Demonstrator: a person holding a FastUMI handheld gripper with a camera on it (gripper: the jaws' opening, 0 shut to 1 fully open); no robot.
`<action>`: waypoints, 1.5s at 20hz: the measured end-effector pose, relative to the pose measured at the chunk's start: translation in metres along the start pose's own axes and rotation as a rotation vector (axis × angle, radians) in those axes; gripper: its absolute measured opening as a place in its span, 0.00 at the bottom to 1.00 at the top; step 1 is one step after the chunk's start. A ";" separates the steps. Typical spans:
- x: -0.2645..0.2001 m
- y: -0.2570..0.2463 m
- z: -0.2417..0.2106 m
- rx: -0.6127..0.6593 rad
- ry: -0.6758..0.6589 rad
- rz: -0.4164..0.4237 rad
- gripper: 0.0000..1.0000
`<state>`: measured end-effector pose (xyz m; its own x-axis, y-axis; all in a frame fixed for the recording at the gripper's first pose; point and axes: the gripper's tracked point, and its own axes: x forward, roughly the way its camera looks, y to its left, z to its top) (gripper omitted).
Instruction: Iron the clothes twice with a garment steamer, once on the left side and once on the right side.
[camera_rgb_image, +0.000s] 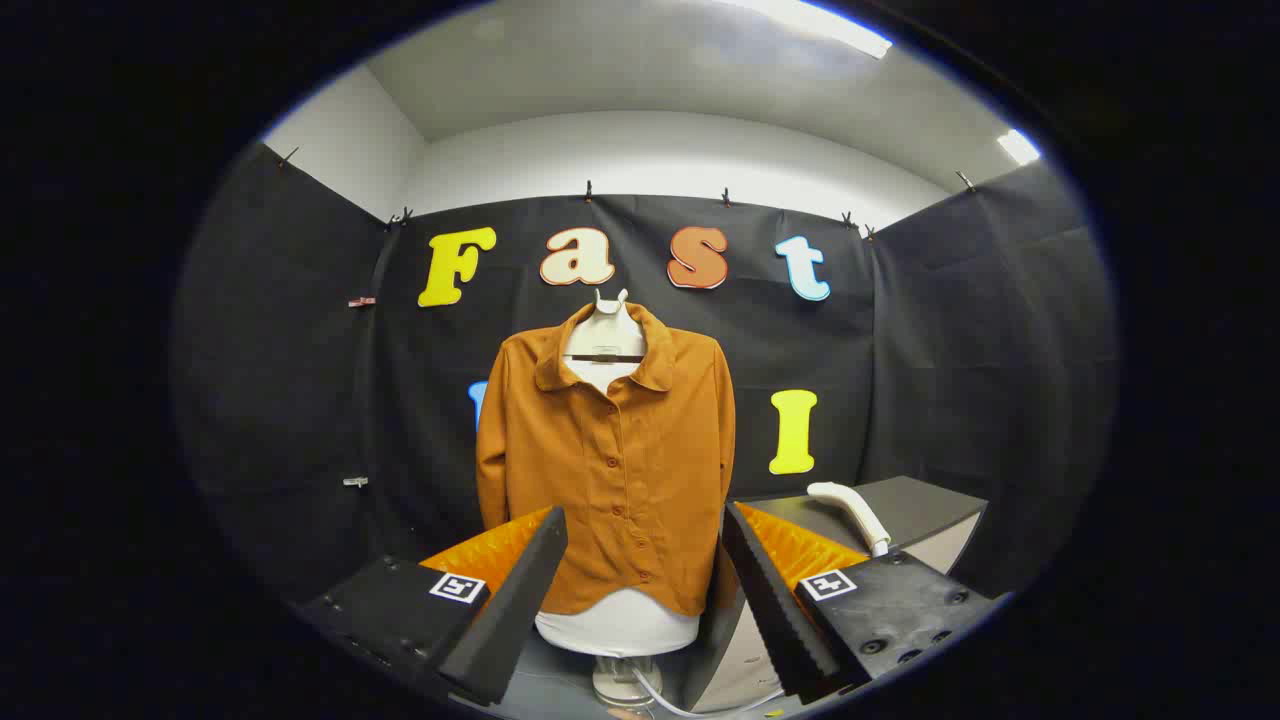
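While its fingers stand wide apart w/ nothing between them, the hand-held gripper (640, 600) faces a rust-orange button-front collared shirt (610, 460) just beyond, framed between the fingers. Shirt hangs upright on a white mannequin torso (617, 630) w/ stand, sleeves down, buttons closed. To the right, a white curved-handle garment steamer (852, 512) sits on a dark table (920, 500) near the shirt.
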<state>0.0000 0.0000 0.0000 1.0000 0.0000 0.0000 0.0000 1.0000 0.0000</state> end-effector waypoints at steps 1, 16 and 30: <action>0.000 0.002 0.000 0.002 0.000 0.006 0.98; 0.000 0.001 0.000 0.003 -0.003 -0.002 0.99; -0.001 0.003 -0.009 0.002 0.017 -0.101 0.98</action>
<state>-0.0011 0.0028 -0.0095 0.9947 -0.1011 -0.0166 0.1011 0.9949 0.0014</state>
